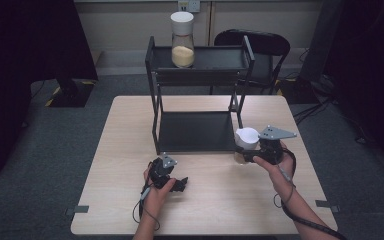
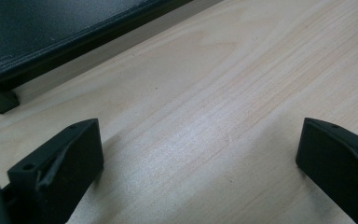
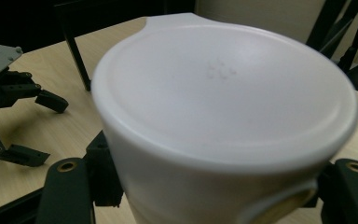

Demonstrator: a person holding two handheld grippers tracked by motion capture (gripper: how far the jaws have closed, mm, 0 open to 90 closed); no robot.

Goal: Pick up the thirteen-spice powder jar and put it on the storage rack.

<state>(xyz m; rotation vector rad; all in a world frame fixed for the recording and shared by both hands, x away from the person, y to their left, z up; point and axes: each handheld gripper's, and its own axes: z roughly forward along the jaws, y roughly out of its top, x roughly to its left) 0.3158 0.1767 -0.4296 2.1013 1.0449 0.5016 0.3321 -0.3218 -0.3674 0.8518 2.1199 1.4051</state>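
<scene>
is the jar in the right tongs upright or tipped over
Upright. The jar has its white cap facing up in the high view, and the right tongs are shut on its sides just below the cap.

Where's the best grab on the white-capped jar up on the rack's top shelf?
Grip the jar on its clear body below the white cap, coming level from the table side. It stands upright on the top shelf, and the round, straight sides suit two jaws; the cap looks wider.
</scene>
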